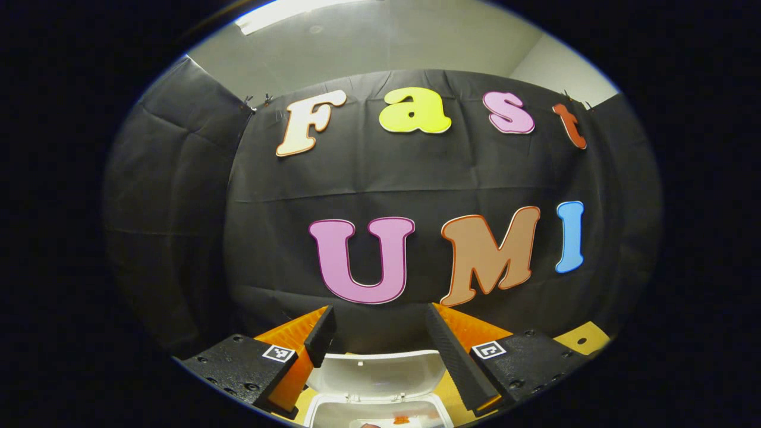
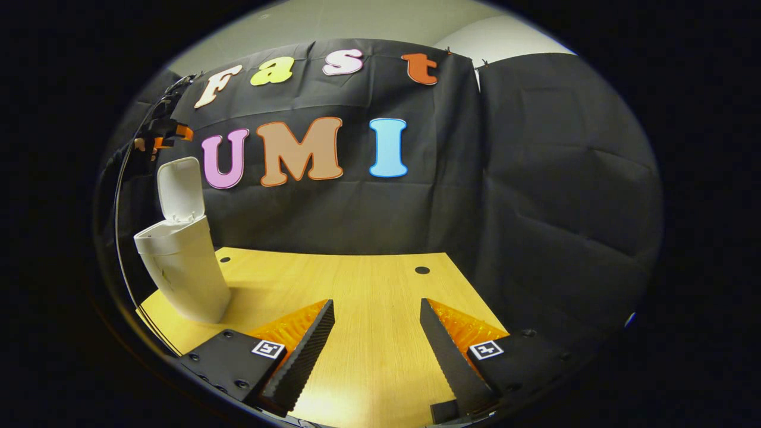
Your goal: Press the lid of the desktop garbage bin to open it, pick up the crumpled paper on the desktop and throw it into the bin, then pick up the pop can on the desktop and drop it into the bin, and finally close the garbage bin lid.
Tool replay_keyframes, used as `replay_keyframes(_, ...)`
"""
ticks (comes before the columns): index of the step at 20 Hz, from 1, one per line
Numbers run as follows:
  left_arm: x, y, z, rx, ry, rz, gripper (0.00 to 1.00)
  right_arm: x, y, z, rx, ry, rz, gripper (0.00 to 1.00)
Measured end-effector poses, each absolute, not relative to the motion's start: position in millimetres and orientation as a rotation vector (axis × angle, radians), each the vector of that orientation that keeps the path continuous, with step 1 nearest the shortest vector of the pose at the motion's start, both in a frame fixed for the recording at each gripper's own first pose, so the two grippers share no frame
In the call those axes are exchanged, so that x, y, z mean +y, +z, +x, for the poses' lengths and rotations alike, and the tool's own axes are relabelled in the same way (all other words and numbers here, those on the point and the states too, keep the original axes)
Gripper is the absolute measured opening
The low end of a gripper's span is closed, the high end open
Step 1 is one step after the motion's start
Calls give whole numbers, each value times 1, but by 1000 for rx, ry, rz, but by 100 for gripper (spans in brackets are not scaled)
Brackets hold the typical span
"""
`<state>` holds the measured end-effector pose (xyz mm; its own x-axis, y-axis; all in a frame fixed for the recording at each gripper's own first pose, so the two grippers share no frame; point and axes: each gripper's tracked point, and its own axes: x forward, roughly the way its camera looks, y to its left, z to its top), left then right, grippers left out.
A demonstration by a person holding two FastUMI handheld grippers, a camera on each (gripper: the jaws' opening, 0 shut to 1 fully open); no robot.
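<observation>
The bin stands at the near left corner of the wooden table, white, smooth plastic, taller than wide and narrowing toward its base. Its lid stands upright on the hinge at the back, so the mouth is open.

In the left gripper view the left gripper hangs just above the bin's mouth, its fingers spread wide with nothing between them. Inside the bin, at the very bottom of that view, a small orange and reddish bit shows; I cannot tell what it is. In the right gripper view the right gripper hovers over the bare table to the right of the bin, well apart from it, also wide open and holding nothing.

I judge that only the closing of the lid remains. The lid looks thin, light and stiff, with a slippery surface, so a pinch is not needed. It seems better to push its top edge forward and down with one finger, gently, because the light, narrow-based bin could tip or slide.
</observation>
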<state>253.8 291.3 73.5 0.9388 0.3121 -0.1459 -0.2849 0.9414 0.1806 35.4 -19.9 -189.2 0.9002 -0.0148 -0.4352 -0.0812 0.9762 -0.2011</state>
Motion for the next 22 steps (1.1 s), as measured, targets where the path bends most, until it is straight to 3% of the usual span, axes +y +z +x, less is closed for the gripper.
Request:
replay_keyframes(1, 295, 64, 260, 202, 308, 164, 92, -22, -189, 34, 449, 27, -216, 96)
replay_keyframes(6, 307, 21, 262, 326, 340, 93, 92, -25, -189, 35, 452, 11, -212, 97)
replay_keyframes(7, 308, 25, 263, 288, 335, 92, 96, -24, -189, 37, 452, 13, -214, 97)
replay_keyframes(8, 307, 24, 260, 303, 333, 84, 92, -23, -190, 38, 452, 16, -214, 96)
replay_keyframes(15, 289, 22, 217, 269, 330, 104, 93, 2, -196, 51, 464, 84, -195, 97)
replay_keyframes(21, 267, -11, 165, 330, 320, 83, 93, 12, -206, 53, 488, 131, -179, 97)
replay_keyframes(22, 265, -18, 156, 341, 321, 78, 98, 13, -207, 53, 492, 136, -174, 96)
